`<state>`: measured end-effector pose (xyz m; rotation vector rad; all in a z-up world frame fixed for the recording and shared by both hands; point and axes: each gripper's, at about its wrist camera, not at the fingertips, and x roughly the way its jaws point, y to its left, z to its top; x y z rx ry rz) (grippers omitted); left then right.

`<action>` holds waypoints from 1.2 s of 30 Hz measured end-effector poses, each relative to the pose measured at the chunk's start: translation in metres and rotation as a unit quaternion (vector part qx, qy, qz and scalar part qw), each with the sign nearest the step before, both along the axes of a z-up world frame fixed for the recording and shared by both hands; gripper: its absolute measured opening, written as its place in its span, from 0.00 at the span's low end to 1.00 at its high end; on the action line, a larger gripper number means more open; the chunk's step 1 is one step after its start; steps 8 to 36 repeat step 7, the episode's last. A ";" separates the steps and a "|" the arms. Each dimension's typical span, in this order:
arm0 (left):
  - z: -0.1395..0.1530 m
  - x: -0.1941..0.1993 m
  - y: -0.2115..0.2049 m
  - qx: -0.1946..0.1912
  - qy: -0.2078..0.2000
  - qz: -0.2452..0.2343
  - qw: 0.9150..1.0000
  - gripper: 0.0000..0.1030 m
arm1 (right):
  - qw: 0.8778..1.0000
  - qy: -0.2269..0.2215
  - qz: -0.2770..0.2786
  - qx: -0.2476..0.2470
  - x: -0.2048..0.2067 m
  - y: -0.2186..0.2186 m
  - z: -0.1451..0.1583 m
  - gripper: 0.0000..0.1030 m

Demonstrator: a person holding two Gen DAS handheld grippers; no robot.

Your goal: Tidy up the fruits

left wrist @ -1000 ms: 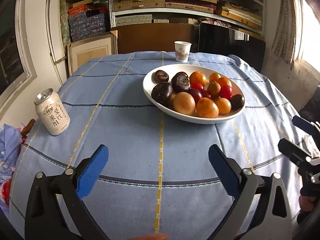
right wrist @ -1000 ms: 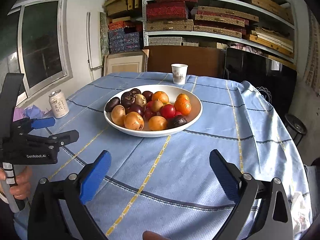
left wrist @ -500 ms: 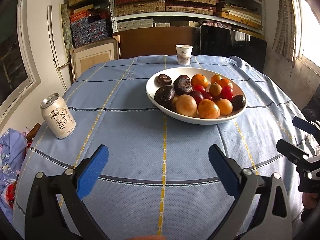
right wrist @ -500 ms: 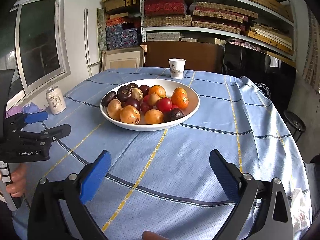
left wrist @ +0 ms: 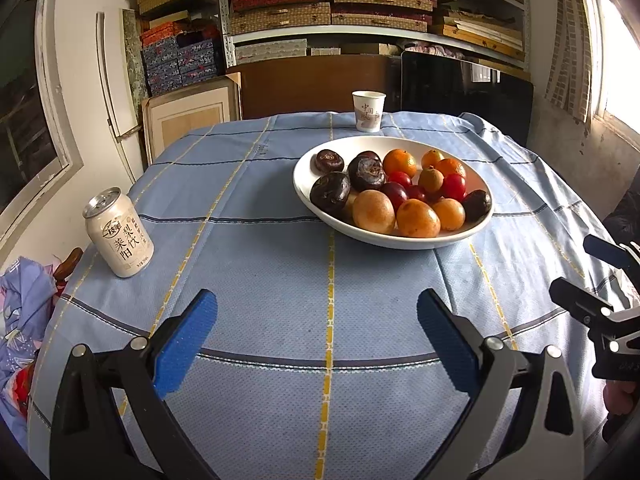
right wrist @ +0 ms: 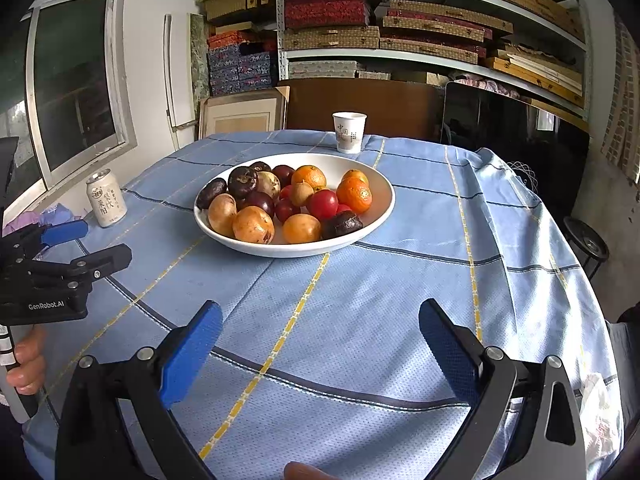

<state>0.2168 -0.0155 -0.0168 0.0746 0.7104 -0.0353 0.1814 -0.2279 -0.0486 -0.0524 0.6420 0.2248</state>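
Both views have edged nearer the fruit bowl [left wrist: 308, 196]; left gripper [left wrist: 316, 336] gapes.

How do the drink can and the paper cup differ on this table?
The drink can is closed metal with a pull-tab top; the paper cup is open-topped. The can stands near the table's left edge, the cup at the far edge behind the fruit bowl. Both are pale, upright, and printed with characters.
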 end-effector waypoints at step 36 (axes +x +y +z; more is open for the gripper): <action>0.000 -0.001 -0.002 0.002 0.001 -0.006 1.000 0.95 | 1.000 0.000 0.000 -0.001 0.000 0.000 0.000 0.97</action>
